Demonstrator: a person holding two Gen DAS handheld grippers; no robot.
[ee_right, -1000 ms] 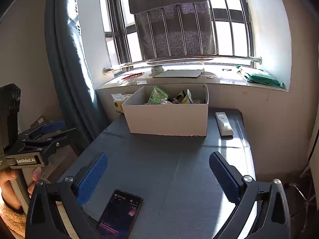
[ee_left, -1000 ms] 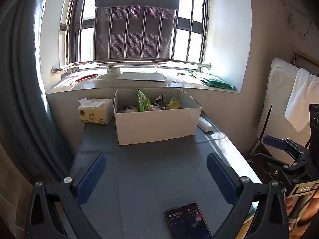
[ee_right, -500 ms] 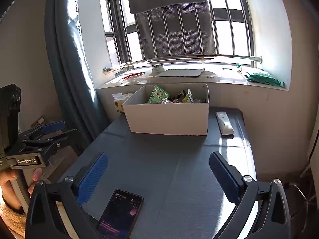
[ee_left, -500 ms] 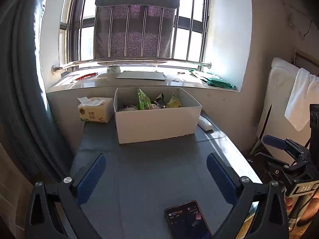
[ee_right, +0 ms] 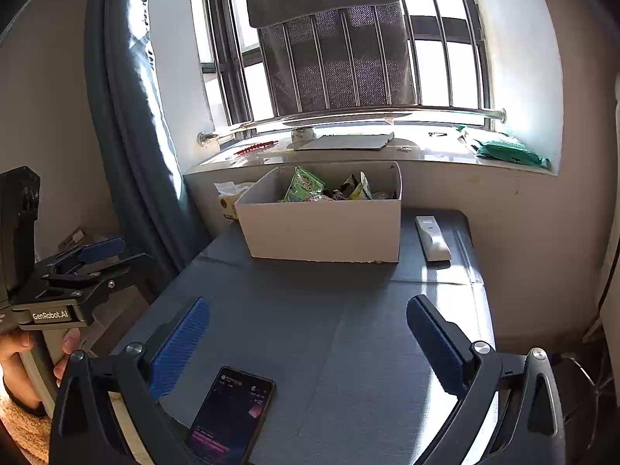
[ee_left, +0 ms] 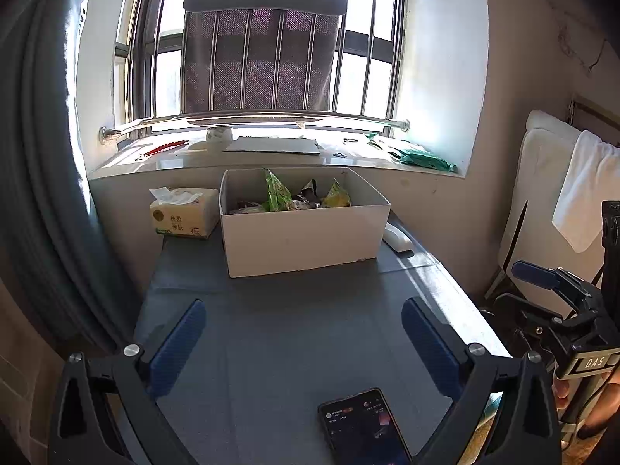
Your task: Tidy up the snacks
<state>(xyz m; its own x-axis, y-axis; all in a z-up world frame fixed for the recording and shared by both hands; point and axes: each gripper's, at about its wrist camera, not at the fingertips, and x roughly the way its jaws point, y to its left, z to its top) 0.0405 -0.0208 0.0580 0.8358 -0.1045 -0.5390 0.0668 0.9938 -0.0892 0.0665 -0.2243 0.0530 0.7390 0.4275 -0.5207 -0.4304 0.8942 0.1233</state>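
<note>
Both grippers up over near end of grey table (ee_left: 294, 333), nothing held. Left gripper (ee_left: 302, 333) jaws spread wide, blue pads (ee_left: 176, 345) empty; right gripper (ee_right: 308, 335) same, wide apart, empty. White cardboard box (ee_left: 306, 238) sits at far end of table by the windowsill, approx 12 o'clock from left gripper, well apart; from right gripper it's 12 o'clock too, slightly toward 11. Snacks are inside the box: green snack bag (ee_left: 276, 193) standing up, yellow-green pack (ee_left: 336, 195) to its right, darker wrappers between (too small to read). In right wrist view the green bag (ee_right: 303, 186) shows at box's left-centre. Tissue pack (ee_left: 182, 213) just beside box at its 9 o'clock. White remote (ee_right: 432, 238) flat on table just beside box at 3 o'clock. Phone (ee_left: 364, 426), screen lit, lies on near table edge: approx 5 o'clock from left gripper, 7 o'clock from right gripper (ee_right: 232, 414). A hand (ee_right: 23, 364) grips the left tool's handle at frame edge in right wrist view.
</note>
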